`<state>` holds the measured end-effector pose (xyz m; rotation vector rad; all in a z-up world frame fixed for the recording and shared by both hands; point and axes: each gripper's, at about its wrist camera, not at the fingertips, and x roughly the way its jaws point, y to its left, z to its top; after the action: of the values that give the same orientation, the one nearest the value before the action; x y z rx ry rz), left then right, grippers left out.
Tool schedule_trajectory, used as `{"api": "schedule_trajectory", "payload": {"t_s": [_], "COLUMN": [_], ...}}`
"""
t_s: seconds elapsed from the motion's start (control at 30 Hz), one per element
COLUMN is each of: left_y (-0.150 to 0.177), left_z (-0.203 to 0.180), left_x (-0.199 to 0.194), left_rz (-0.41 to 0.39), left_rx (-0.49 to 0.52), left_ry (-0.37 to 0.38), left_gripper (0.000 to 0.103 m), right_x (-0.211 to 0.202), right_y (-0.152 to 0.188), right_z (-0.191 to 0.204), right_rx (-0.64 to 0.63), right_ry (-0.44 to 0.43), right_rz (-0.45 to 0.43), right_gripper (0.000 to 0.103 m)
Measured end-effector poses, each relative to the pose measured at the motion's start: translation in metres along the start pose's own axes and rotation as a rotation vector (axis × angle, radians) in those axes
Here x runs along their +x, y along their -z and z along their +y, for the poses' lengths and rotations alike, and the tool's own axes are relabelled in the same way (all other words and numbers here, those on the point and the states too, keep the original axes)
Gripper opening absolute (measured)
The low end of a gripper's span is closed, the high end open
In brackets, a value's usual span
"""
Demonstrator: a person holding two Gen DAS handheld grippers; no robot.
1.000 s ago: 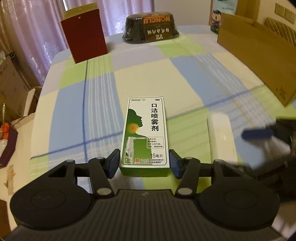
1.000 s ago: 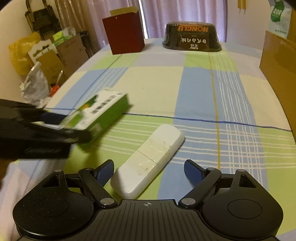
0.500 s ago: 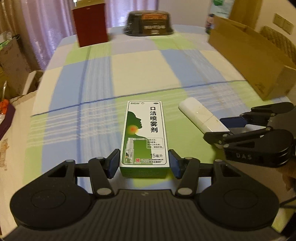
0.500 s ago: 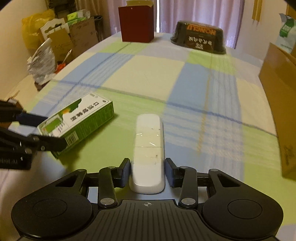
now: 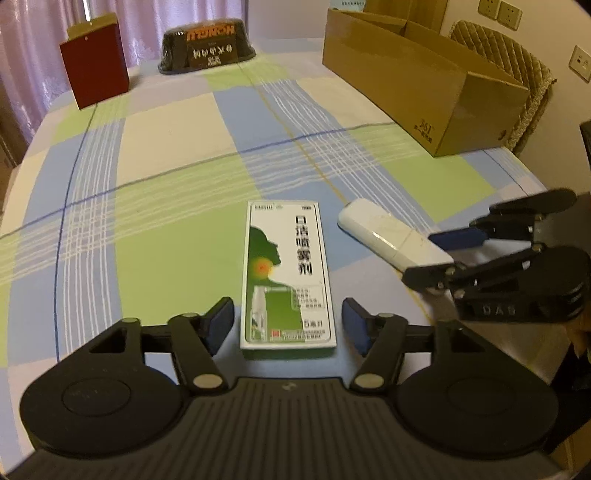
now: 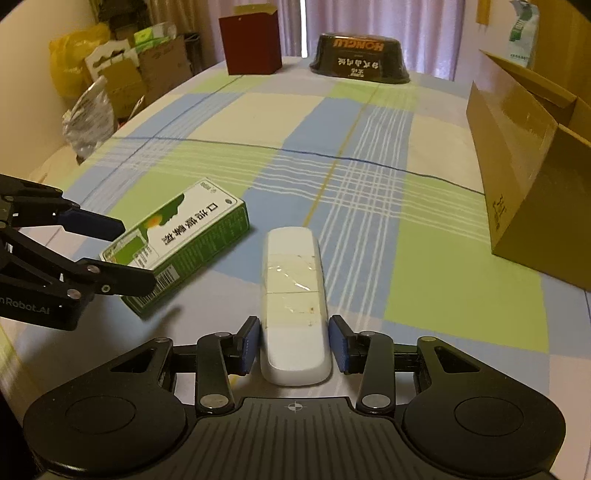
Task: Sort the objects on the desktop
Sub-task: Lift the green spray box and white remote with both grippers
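White case (image 6: 293,295), near end hidden between right gripper (image 6: 293,345) fingers

Desk (image 5: 177,155) covered in blue, green and cream checked cloth. Pale purple curtains (image 6: 369,18) at 12 o'clock. Cream wall with sockets (image 5: 498,11) and quilted chair back (image 5: 517,66) at 2 o'clock. Warm, dim light.
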<state>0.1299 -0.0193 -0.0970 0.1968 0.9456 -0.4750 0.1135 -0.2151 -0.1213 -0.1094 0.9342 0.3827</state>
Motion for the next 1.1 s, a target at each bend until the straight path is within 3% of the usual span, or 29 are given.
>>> {"api": "schedule_trajectory", "payload": {"t_s": [0.07,0.5,1.1], "left_y": [-0.002,0.0,0.0], "left_z": [0.0,0.001,-0.001], "left_x": [0.002,0.016,0.02], "left_rz": [-0.006,0.018,0.009], "left_rx": [-0.003,-0.003,-0.015], "left_ry": [-0.009,-0.006,-0.013], "left_gripper": [0.062,0.062,0.062], "right_x": [0.002,0.01,0.013], "right_y": [-0.001,0.003,0.006], "right_z": [0.002,0.004,0.001], "right_rx": [0.002,-0.081,-0.08], "right_ry": [-0.002,0.008,0.007], "right_rz": [-0.01,-0.058,-0.094], "right_gripper": [0.06,0.062,0.063]}}
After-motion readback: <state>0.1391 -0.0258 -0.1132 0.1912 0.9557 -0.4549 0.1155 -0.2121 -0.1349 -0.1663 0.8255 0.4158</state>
